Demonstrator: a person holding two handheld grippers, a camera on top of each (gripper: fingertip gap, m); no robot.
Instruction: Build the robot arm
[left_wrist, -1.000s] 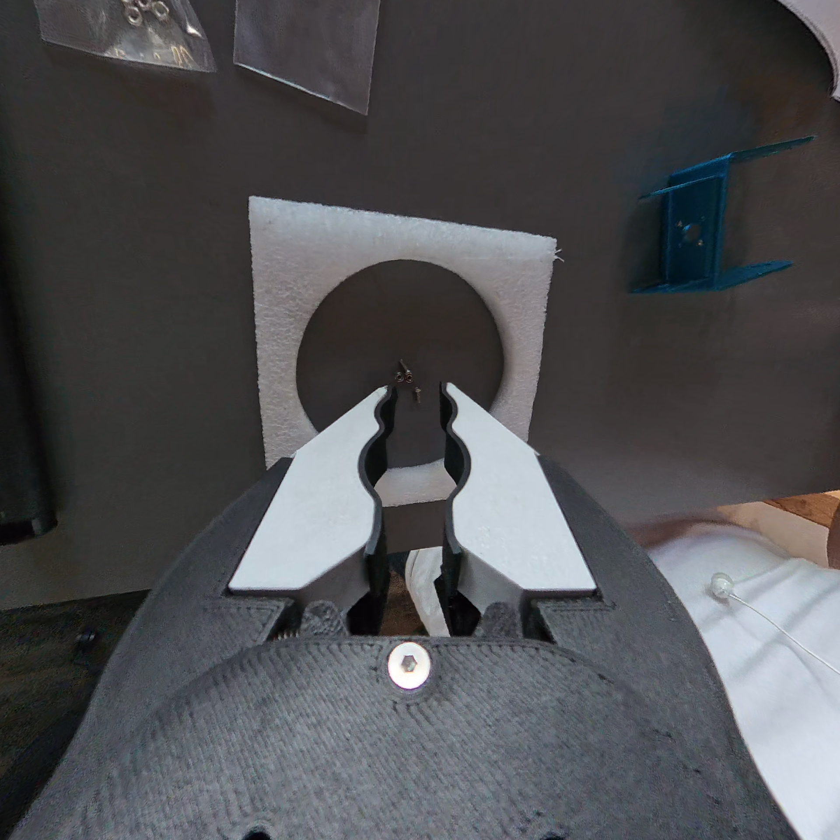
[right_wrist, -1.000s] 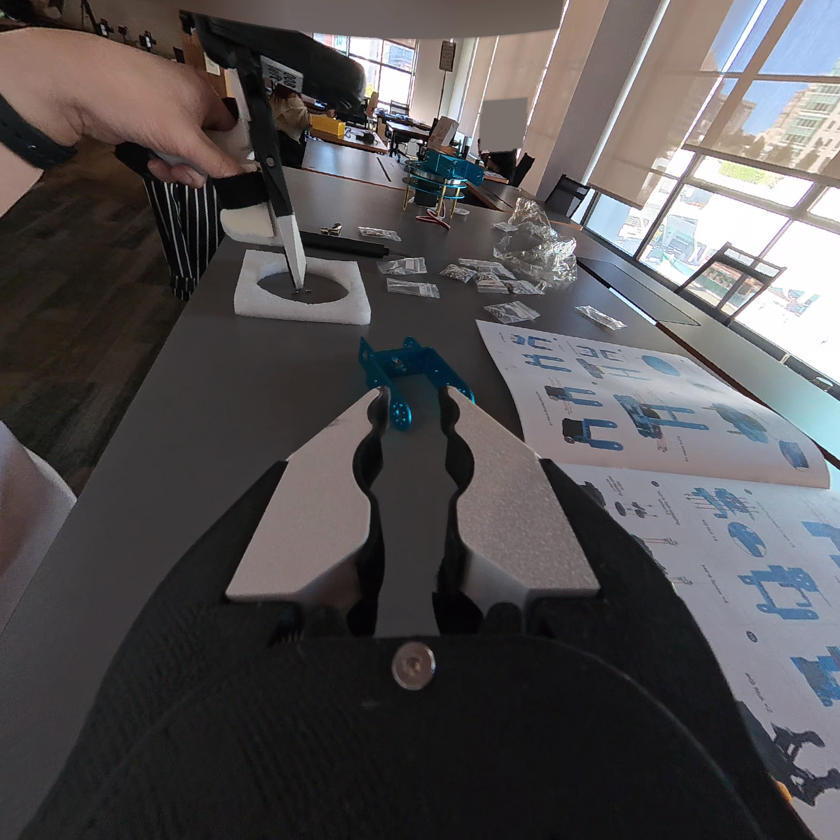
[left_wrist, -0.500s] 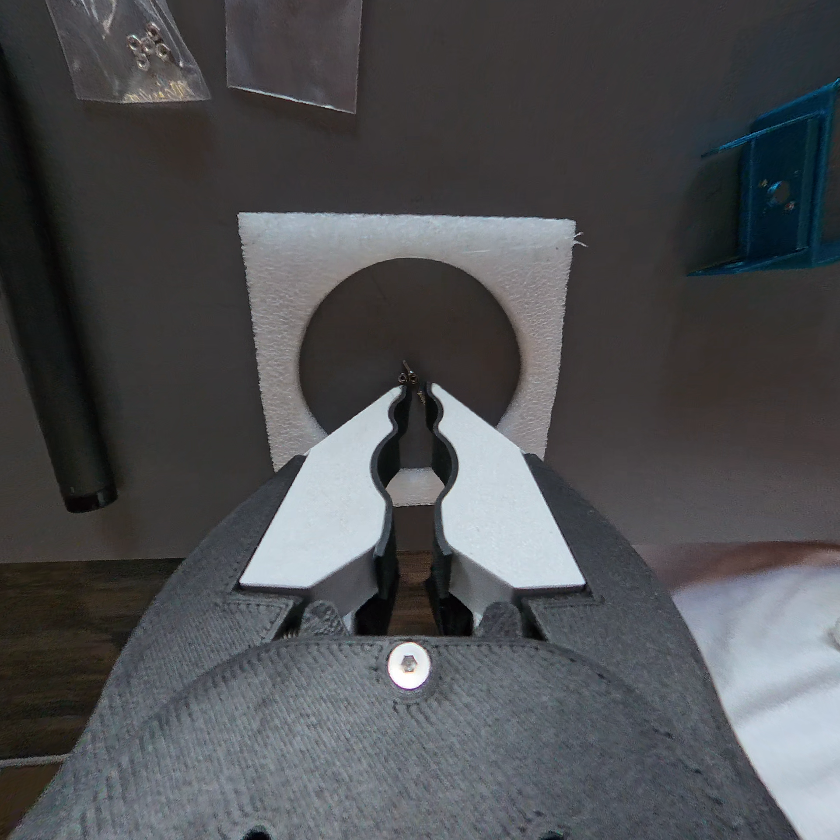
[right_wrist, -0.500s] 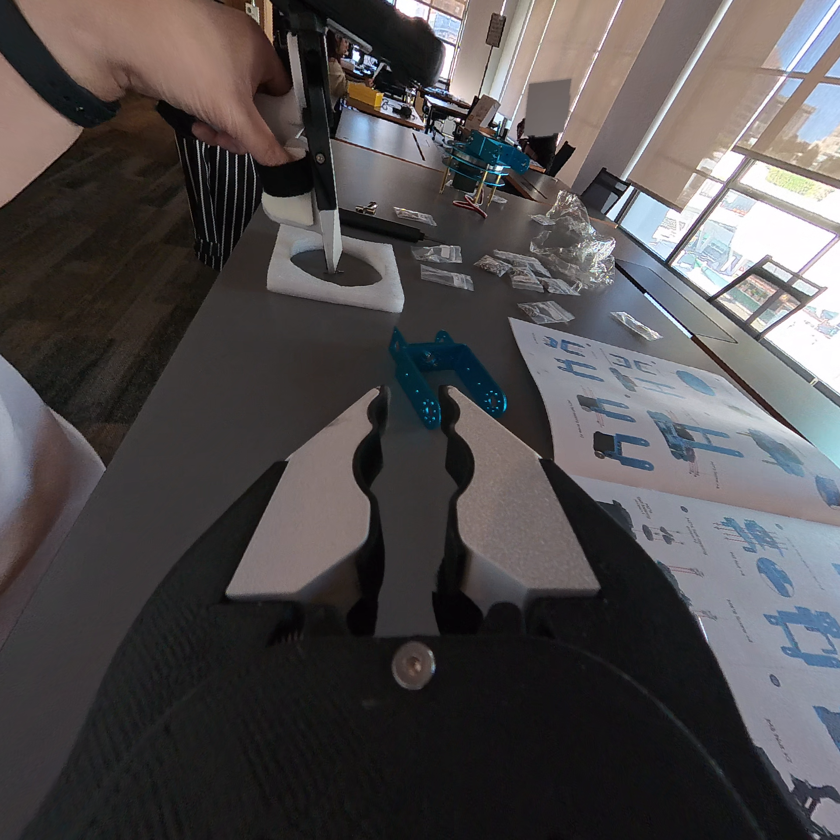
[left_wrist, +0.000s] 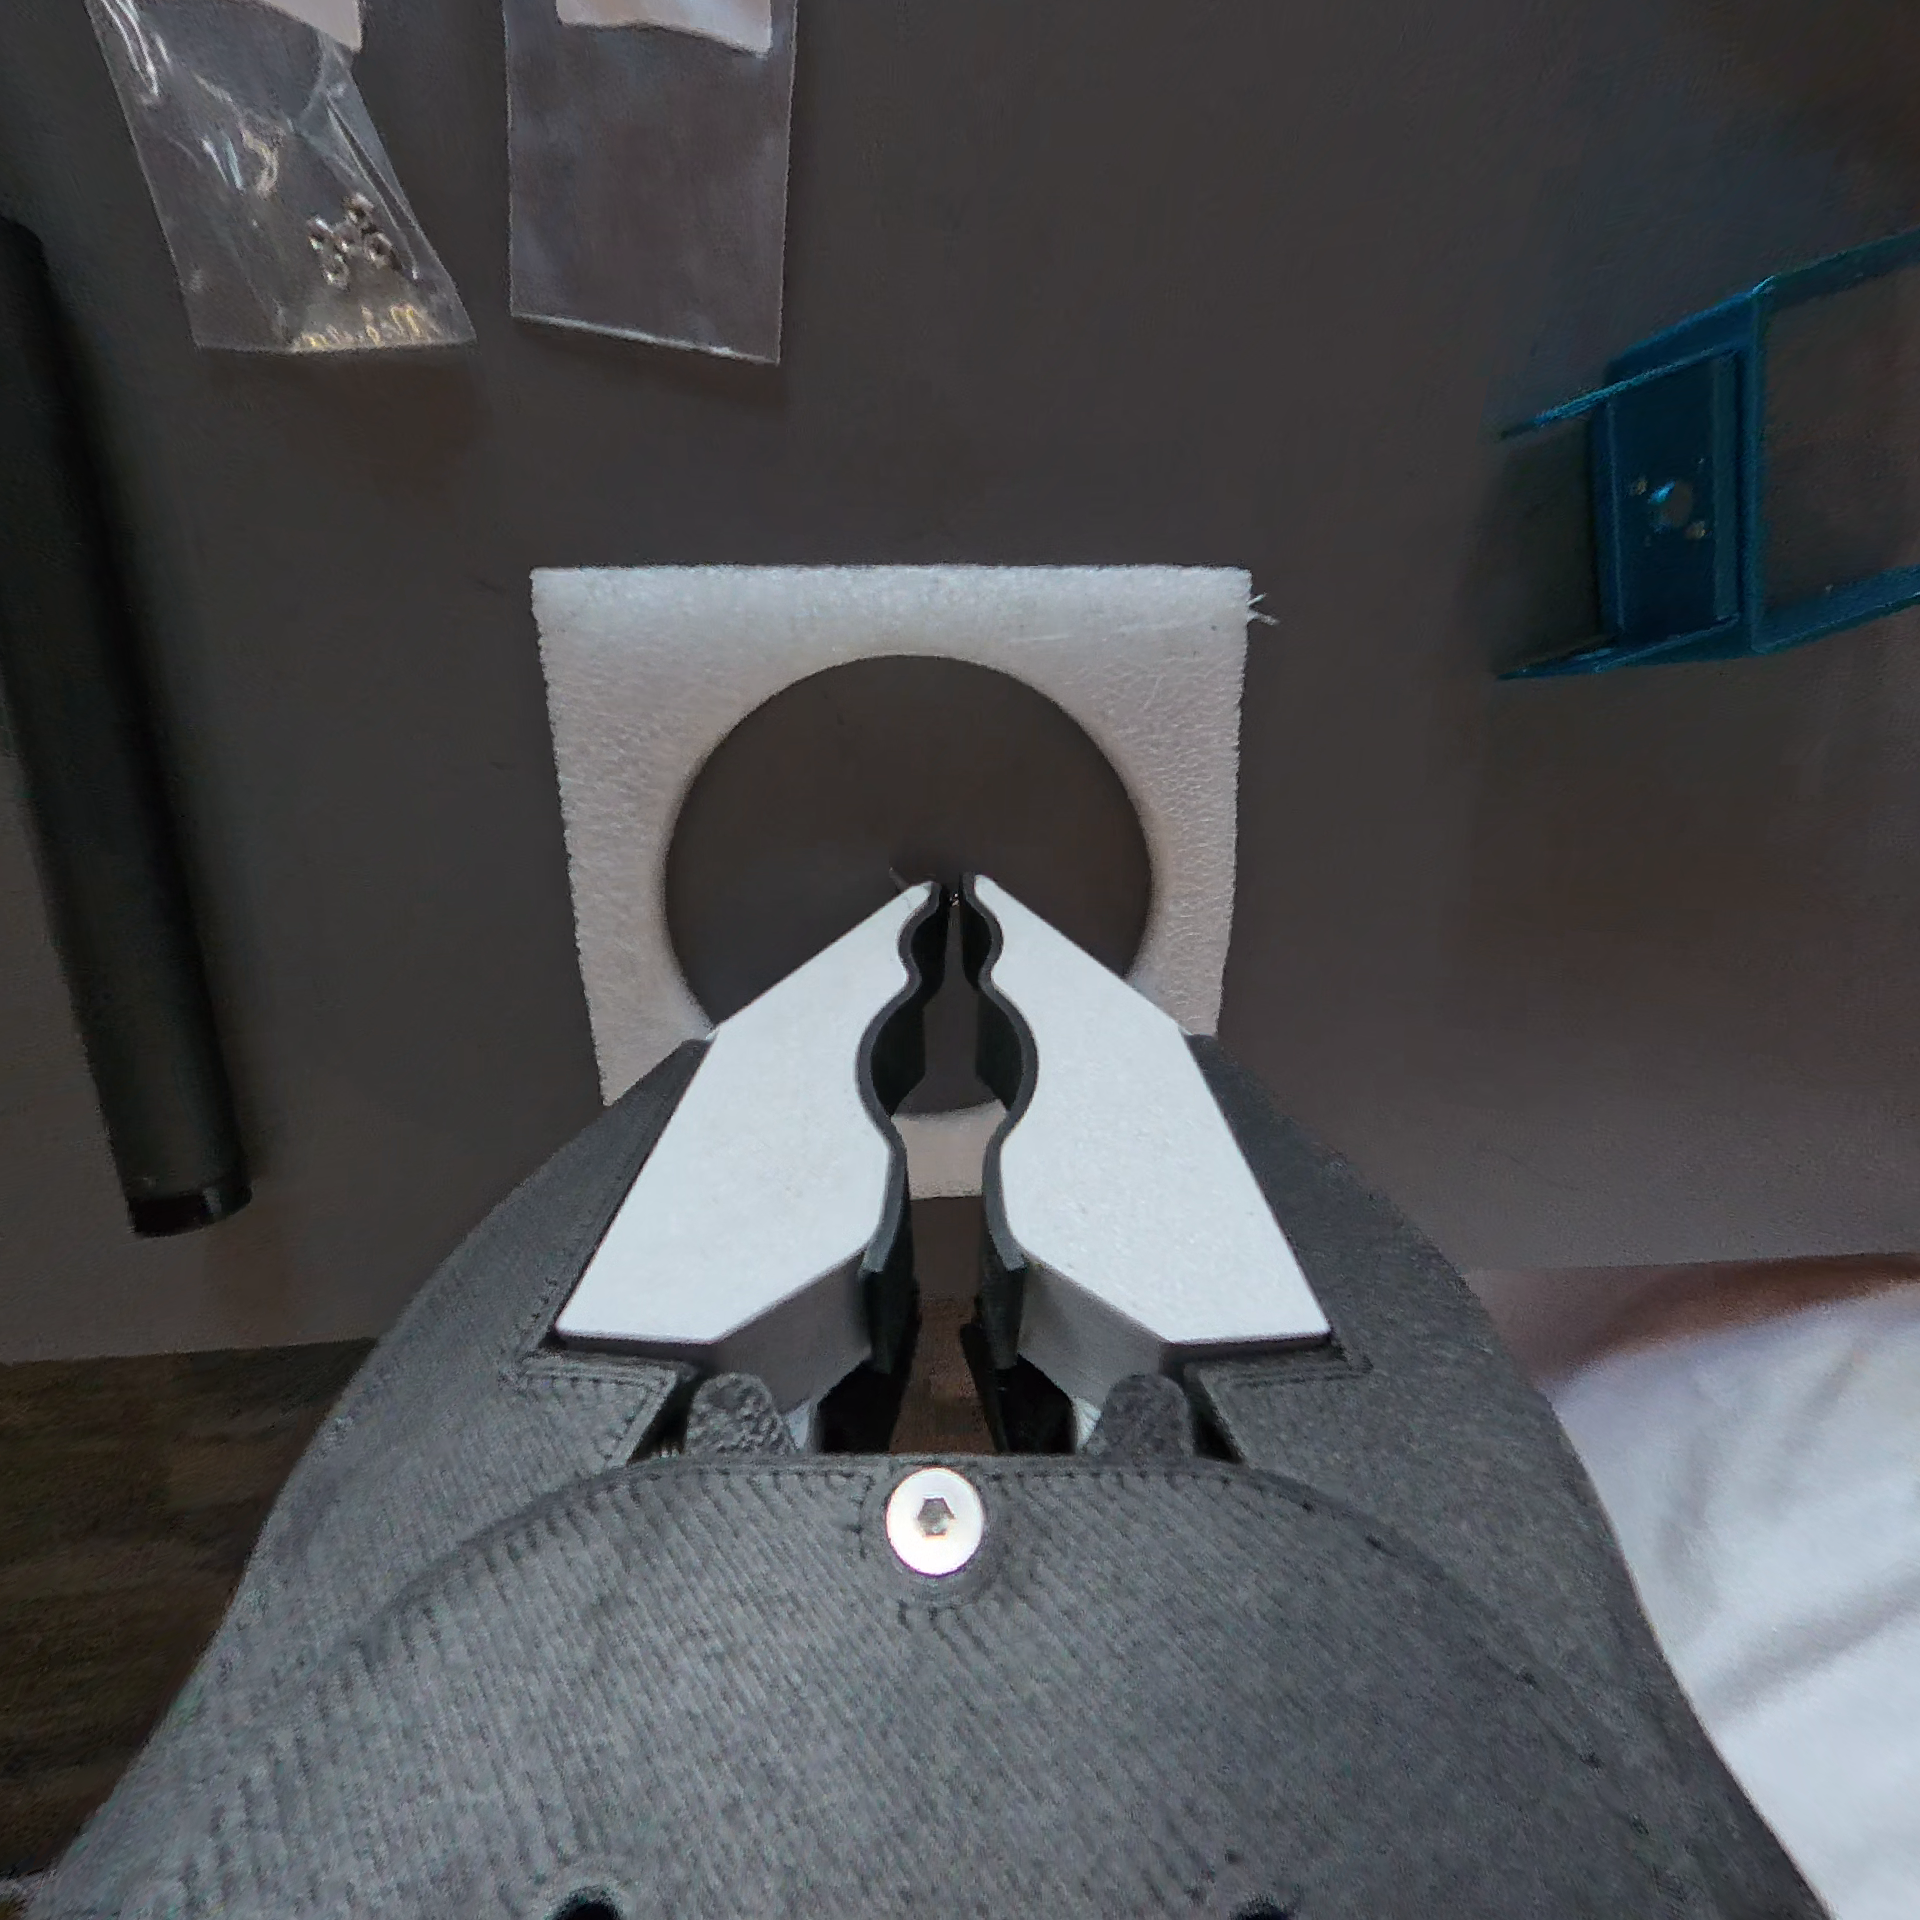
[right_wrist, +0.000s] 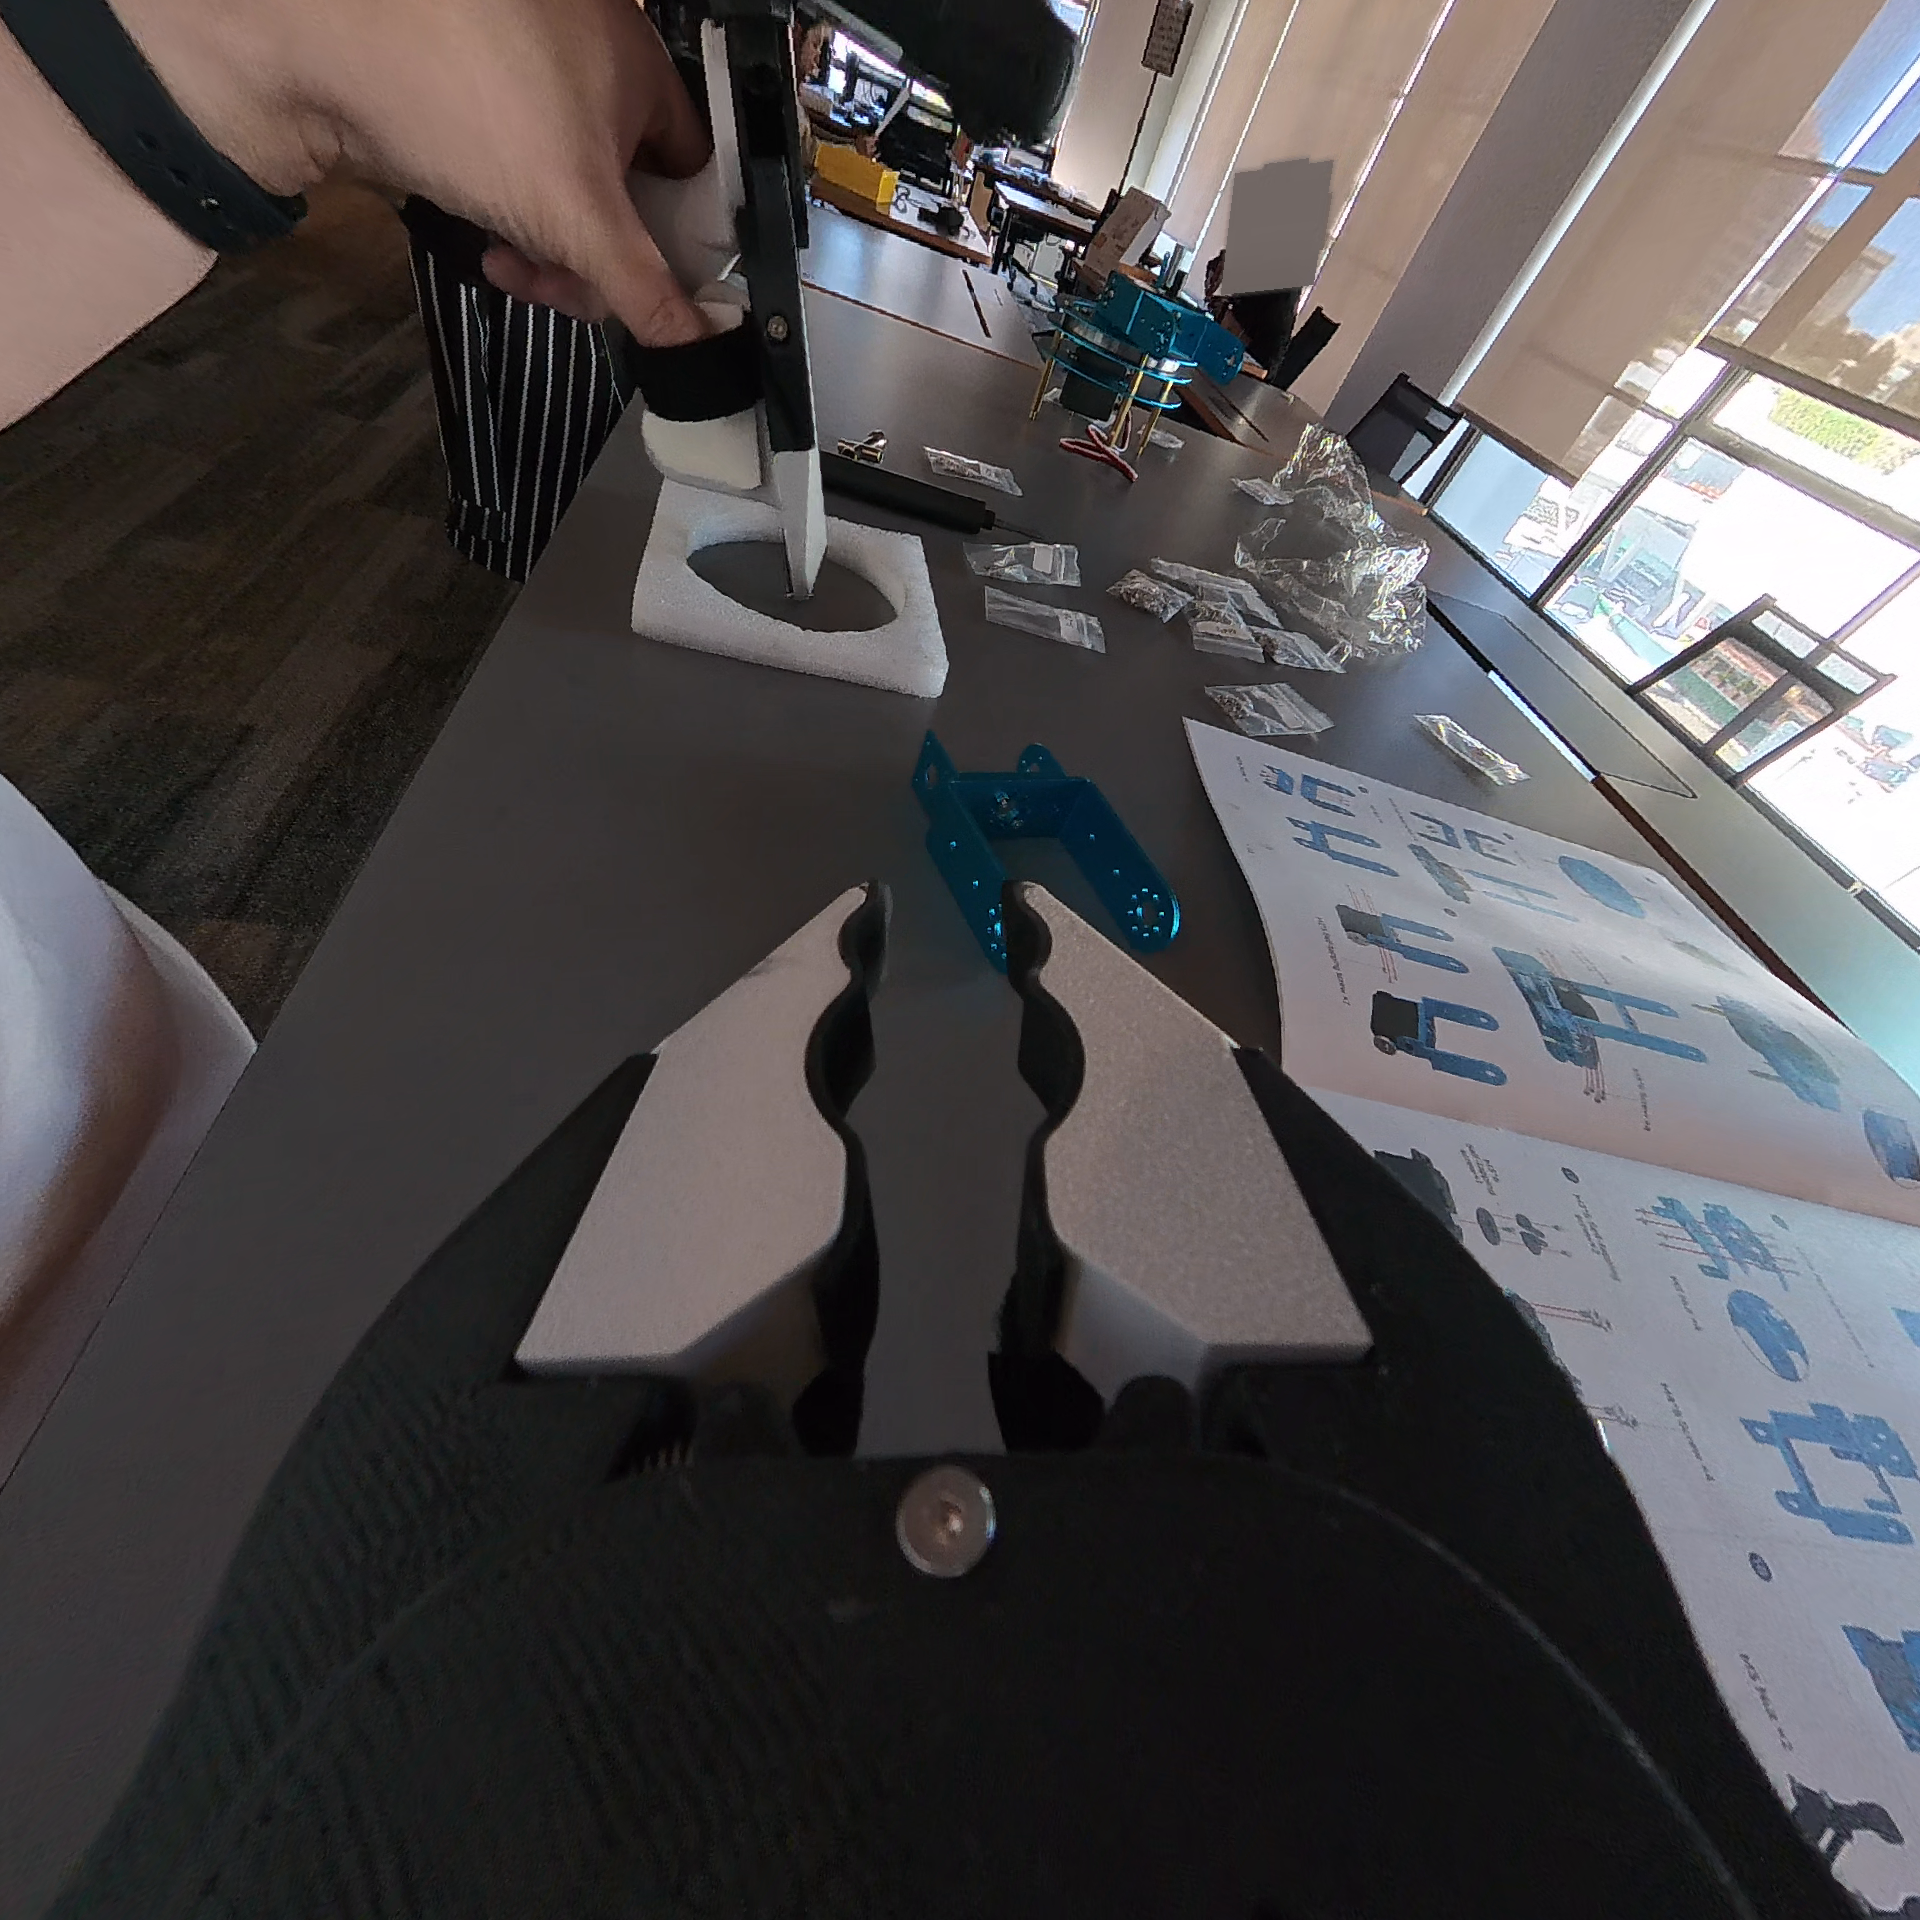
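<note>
Long dark grey table (right_wrist: 644, 831) in a bright office with big windows, that's the setting. Left gripper (left_wrist: 948, 891) is pointing straight down into the round cutout of a white foam square (left_wrist: 894, 623), tips nearly closed on a tiny dark screw (left_wrist: 948, 902) sitting on the table inside that hole. Looks pinched, though the screw's so small I honestly can't tell how firm the grip is. From the other side you can see a hand (right_wrist: 447, 135) with a dark wristband holding that gripper upright over the foam.

Right gripper (right_wrist: 943, 904) hangs low over the table with its fingers apart, nothing between them. Closest thing to it is a blue metal U-bracket (right_wrist: 1023, 842), just past the fingertips and not touching.

Further out: a black cylinder tool (left_wrist: 94, 831) lies left of the foam, two clear plastic bags (left_wrist: 644, 177) beyond it, one with little nuts inside. More small parts bags (right_wrist: 1195, 613) and a crumpled clear wrapper (right_wrist: 1340, 551) sit farther along the table, and an open instruction sheet (right_wrist: 1558, 987) with blue diagrams lies to the right of the bracket. A blue part-built assembly (right_wrist: 1132, 332) stands on brass posts way at the back.
</note>
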